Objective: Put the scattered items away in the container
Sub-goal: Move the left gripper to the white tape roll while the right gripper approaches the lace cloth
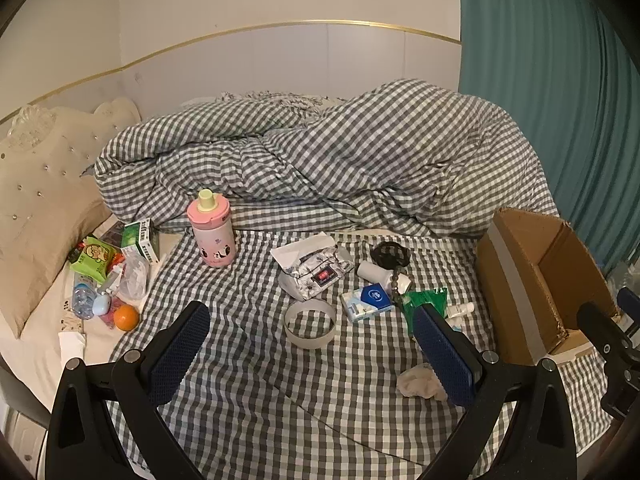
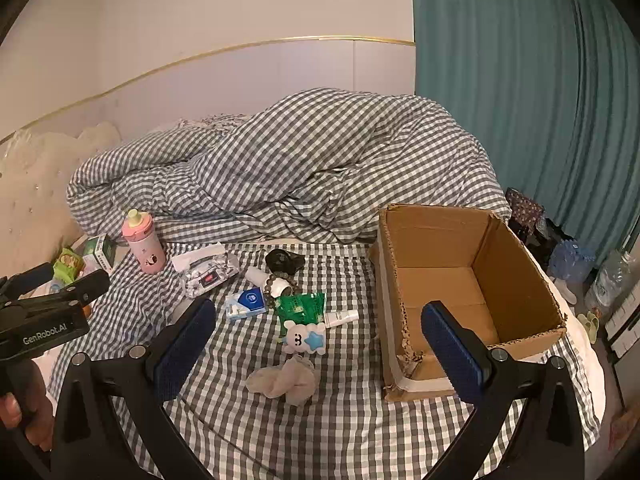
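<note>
An empty cardboard box stands open on the checked bed sheet at the right; it also shows as the box at the right of the left wrist view. Scattered before it lie a pink bottle, a tissue pack, a tape ring, a blue-white packet, a green pouch, a bear toy and a crumpled sock. My left gripper hangs open above the sheet near the tape ring. My right gripper is open too, above the sock and the box's near corner.
A bunched checked duvet fills the back of the bed. By the cream pillow at the left lies a pile with snack packs, a green carton and an orange. A teal curtain hangs at the right, with bottles on the floor below.
</note>
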